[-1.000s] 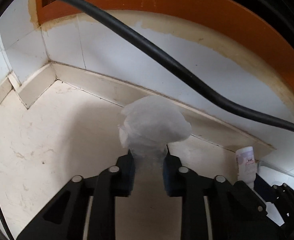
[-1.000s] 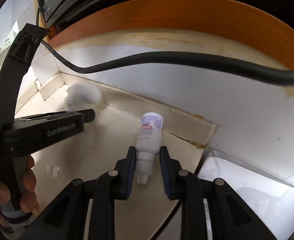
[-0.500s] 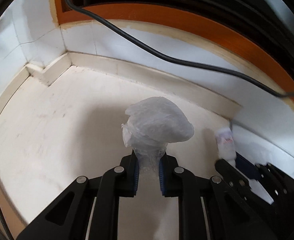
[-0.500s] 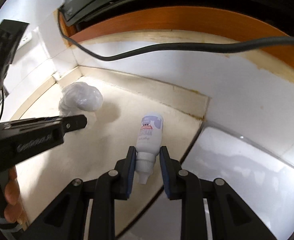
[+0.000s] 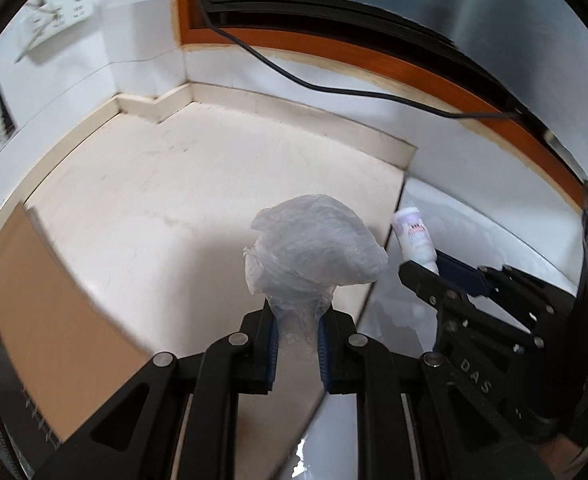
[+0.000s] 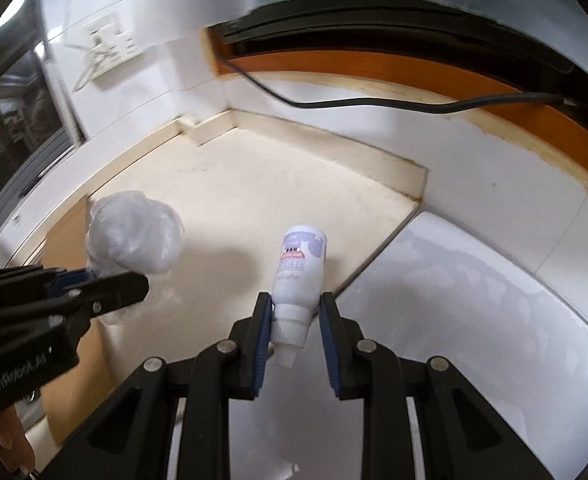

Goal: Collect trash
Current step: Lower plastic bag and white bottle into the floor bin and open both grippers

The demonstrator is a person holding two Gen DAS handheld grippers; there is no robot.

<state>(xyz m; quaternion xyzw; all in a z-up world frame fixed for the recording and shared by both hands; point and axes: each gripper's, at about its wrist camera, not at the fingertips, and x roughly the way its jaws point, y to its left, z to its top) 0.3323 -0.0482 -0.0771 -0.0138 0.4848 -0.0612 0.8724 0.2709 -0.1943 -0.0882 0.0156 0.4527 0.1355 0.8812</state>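
Observation:
My left gripper (image 5: 297,322) is shut on the twisted neck of a crumpled clear plastic bag (image 5: 318,246), which bulges above the fingertips, held in the air over the cream countertop (image 5: 174,200). My right gripper (image 6: 295,312) is shut on a small white bottle (image 6: 300,264) with a purple label, gripped near its cap end, base pointing away. In the right wrist view the left gripper (image 6: 94,280) and the bag (image 6: 134,236) show at the left. In the left wrist view the right gripper (image 5: 434,270) and the bottle (image 5: 414,238) show at the right.
The countertop ends in a corner of white tiled walls (image 5: 142,60). A black cable (image 6: 374,102) hangs under an orange-edged shelf (image 6: 414,68). A white sink or basin (image 6: 474,280) lies to the right. A brown cabinet front (image 5: 54,320) drops off at the left. A wall socket (image 6: 110,44) sits high left.
Both grippers have pulled back and up from the wall corner, each keeping its load. More counter, the brown cabinet front and the white basin have come into view.

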